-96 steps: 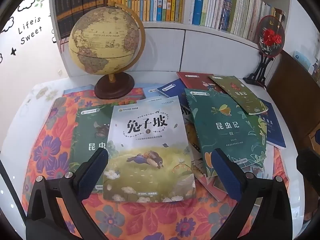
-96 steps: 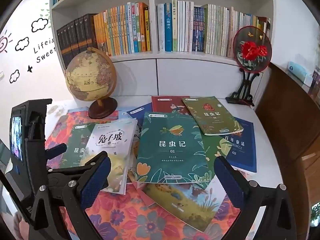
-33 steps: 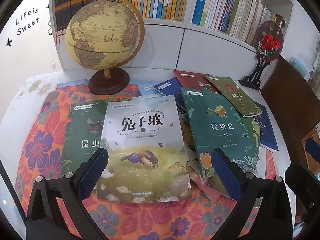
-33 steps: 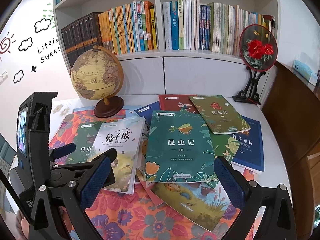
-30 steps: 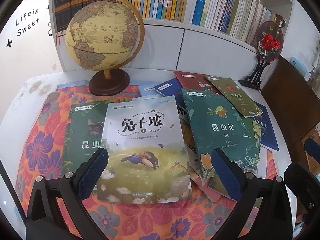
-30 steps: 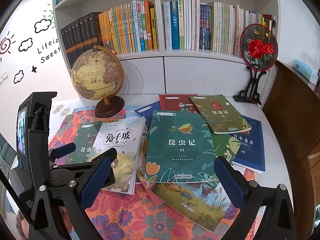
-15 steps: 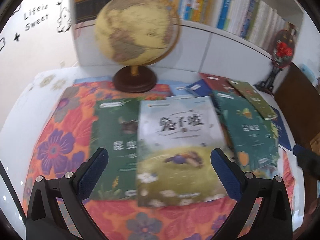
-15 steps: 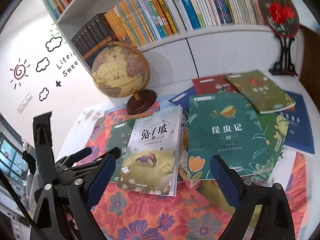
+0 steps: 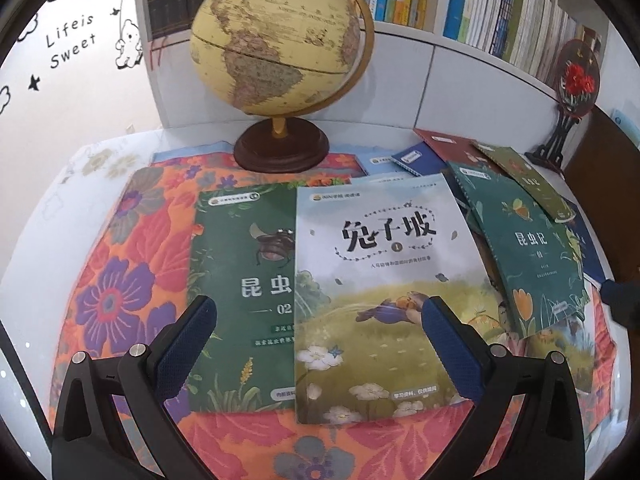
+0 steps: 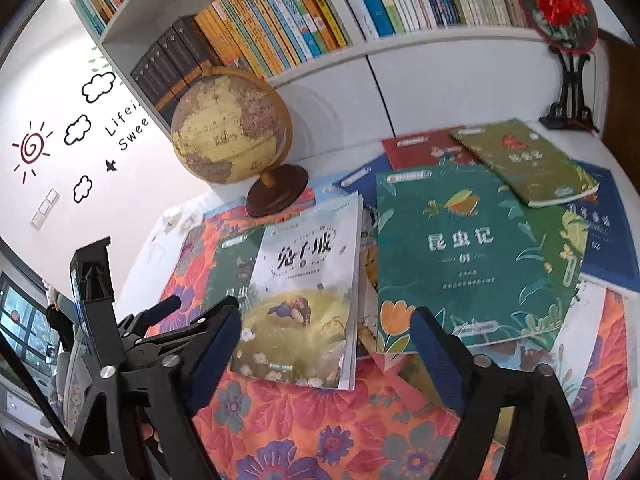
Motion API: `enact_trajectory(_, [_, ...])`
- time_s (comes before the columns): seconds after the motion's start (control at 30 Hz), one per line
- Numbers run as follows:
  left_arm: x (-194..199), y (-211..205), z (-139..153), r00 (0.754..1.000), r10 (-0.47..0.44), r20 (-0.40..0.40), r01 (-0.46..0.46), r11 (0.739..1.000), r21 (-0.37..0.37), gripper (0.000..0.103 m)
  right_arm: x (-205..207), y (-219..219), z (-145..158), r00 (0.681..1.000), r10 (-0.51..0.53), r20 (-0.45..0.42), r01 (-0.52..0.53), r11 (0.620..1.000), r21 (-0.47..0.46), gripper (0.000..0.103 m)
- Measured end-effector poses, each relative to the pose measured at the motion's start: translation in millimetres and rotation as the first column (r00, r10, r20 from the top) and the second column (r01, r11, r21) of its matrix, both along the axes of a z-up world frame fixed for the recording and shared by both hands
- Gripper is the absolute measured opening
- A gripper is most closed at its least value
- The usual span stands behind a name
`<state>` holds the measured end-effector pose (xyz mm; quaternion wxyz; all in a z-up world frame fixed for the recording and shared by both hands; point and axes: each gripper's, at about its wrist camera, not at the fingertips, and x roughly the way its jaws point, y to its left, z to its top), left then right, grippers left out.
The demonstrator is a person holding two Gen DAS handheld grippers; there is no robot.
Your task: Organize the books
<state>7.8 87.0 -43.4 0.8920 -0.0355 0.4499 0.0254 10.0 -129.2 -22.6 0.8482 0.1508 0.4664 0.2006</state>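
Several picture books lie scattered on a floral cloth (image 9: 120,280). A white rabbit-cover book (image 9: 384,292) overlaps a dark green book (image 9: 240,280); a green "01" book (image 10: 464,256) lies to their right. My left gripper (image 9: 318,344) hovers open above the near edges of the white and dark green books, touching neither. My right gripper (image 10: 326,348) hangs over the gap between the white book (image 10: 304,280) and the green one; its jaws are closing with nothing pressed between the pads. In the right wrist view the left gripper's body (image 10: 132,332) sits at the lower left.
A globe (image 9: 280,36) on a wooden base stands behind the books. An olive book (image 10: 524,160), a red book (image 10: 420,148) and a blue book (image 10: 608,232) lie at the back right. A filled bookshelf (image 10: 320,12) and a red-flower fan stand (image 10: 560,8) line the back.
My left gripper has shifted left and lower, so the books sit further right in its view. My right gripper has tilted, sunk toward the books, and its jaws have narrowed.
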Motion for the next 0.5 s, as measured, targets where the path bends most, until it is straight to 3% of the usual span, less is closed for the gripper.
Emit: enact_trajectory(0.5, [8, 2, -18, 1.000, -0.009, -0.030, 0.008, 0.999, -0.038, 0.102, 17, 23, -51, 0.989, 0.055, -0.139, -0.058, 0.998, -0.018, 0.080])
